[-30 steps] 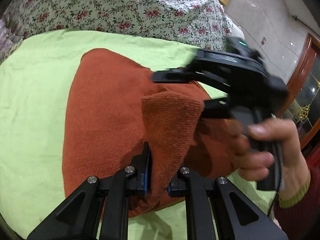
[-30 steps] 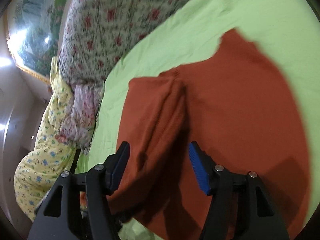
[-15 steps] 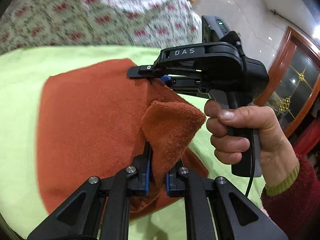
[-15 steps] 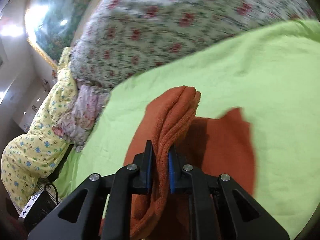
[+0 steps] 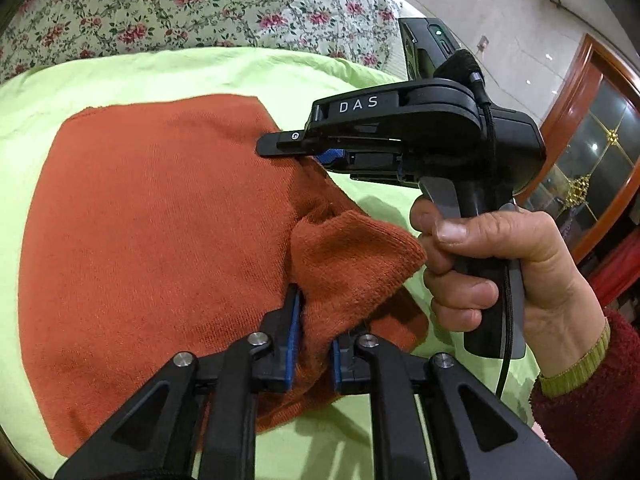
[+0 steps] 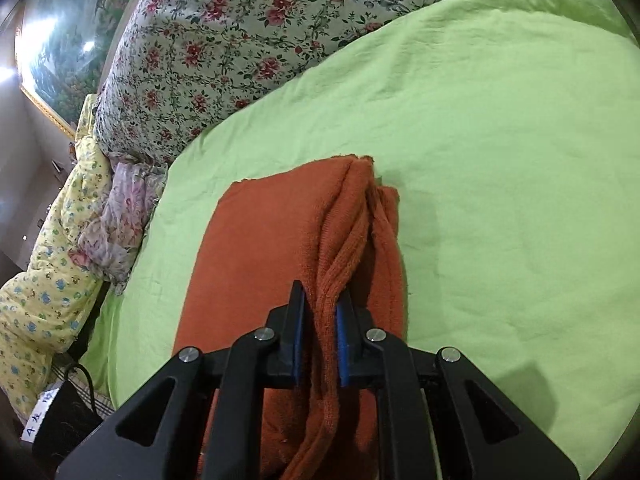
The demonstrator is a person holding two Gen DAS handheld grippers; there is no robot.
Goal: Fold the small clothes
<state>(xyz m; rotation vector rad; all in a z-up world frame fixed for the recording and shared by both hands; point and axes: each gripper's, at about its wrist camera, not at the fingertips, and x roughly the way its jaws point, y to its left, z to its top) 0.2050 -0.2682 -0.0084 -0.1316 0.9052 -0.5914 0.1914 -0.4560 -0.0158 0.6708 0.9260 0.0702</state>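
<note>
A rust-orange knit garment [image 5: 152, 240] lies on a light green sheet [image 5: 180, 72]. My left gripper [image 5: 314, 344] is shut on a bunched fold of it [image 5: 352, 264] near the garment's near right edge. My right gripper [image 6: 320, 344] is shut on a ridge of the same garment [image 6: 344, 240] along its right edge. In the left wrist view the right gripper [image 5: 320, 152] sits at the garment's far right edge, held by a hand [image 5: 500, 264].
A floral quilt [image 6: 224, 48] is heaped along the far side of the sheet [image 6: 500, 160]. Yellow and pink patterned bedding [image 6: 60, 240] lies at the left. A black box with a cable [image 6: 64, 420] sits at lower left. A wooden cabinet [image 5: 592, 152] stands at right.
Both grippers closed on folds of the garment over the last second. The right gripper then carried its edge across, so the garment now lies narrower and its folded ridge rests lower on the sheet.
</note>
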